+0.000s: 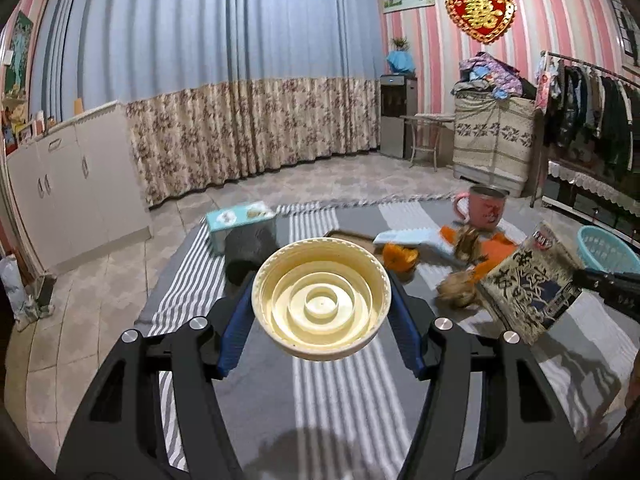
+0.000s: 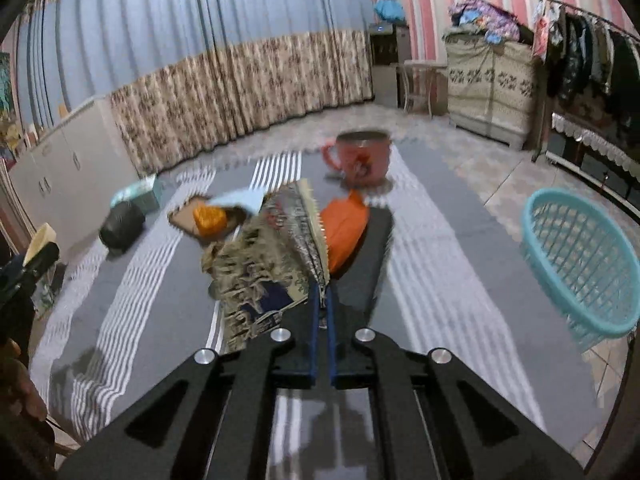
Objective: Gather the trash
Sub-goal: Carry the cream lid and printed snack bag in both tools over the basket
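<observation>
1. The cream plastic lid (image 1: 322,300) is round and shallow, with raised concentric rings inside and a finely ribbed rim. The snack wrapper (image 2: 264,268) is crinkled foil printed in beige, black and dark blue, with a serrated top edge.
2. The striped cloth (image 1: 320,392) is woven in grey bands and thin white lines. On it, beyond the lid, lie orange peel (image 1: 400,258), a light blue face mask (image 1: 412,237), brown husk-like scraps (image 1: 456,290) and a dark cylinder (image 1: 248,254) beside a teal tissue box (image 1: 240,226).
3. A pink mug (image 2: 362,158) with a metal rim stands at the cloth's far end. A turquoise lattice basket (image 2: 580,268) sits to the right of the cloth.
4. The right wrist view is motion-blurred, so the wrapper's print and the pile behind it are hard to read. The basket is cut off at the frame edge in the left wrist view. What the scraps are cannot be told.
5. The left gripper (image 1: 322,316) has its blue-padded tongs spread wide and clamped on opposite edges of the lid, held above the cloth.
6. The right gripper (image 2: 322,300) has its tongs almost together, pinching the wrapper's lower edge; the wrapper stands up above the cloth, left of the basket.
</observation>
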Demonstrator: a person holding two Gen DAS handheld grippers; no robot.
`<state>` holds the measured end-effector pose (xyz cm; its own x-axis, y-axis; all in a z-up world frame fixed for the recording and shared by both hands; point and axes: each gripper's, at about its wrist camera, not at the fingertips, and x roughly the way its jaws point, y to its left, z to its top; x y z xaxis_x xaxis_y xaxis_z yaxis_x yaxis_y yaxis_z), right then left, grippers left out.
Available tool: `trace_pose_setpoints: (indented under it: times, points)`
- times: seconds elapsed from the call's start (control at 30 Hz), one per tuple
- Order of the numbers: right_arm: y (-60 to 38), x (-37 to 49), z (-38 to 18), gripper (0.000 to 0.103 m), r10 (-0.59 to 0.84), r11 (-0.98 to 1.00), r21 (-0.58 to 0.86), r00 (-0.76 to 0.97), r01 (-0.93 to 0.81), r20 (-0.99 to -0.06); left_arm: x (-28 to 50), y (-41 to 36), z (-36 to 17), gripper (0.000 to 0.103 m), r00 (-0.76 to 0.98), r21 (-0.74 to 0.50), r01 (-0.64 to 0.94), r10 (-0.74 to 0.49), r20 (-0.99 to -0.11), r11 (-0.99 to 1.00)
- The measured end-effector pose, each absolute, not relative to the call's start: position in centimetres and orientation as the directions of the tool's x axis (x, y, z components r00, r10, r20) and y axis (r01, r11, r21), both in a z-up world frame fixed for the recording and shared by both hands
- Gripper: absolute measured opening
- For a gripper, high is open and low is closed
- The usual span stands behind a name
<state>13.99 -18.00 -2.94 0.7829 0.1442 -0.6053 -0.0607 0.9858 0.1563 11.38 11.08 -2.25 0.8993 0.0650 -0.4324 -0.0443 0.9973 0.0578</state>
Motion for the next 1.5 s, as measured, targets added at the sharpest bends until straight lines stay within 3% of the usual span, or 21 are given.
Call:
trace_pose_setpoints:
  times: [0.83, 1.5]
  points:
    - [-32.4, 9.4, 5.6, 0.003, -0.021, 0.990, 0.123, 0.920, 0.074, -0.390, 13.1, -6.1, 3.4, 0.060, 0.939, 0.088, 0.180, -0.144, -0.312, 0.980]
    - [-46.7, 11.7, 3.0, 0.003, -0.169, 0.947, 0.192, 0.910, 0.256, -0.377, 17.7, -19.8, 1.6, 0.060, 0.898, 0.103, 0.341, -0.292, -0.329, 0.934]
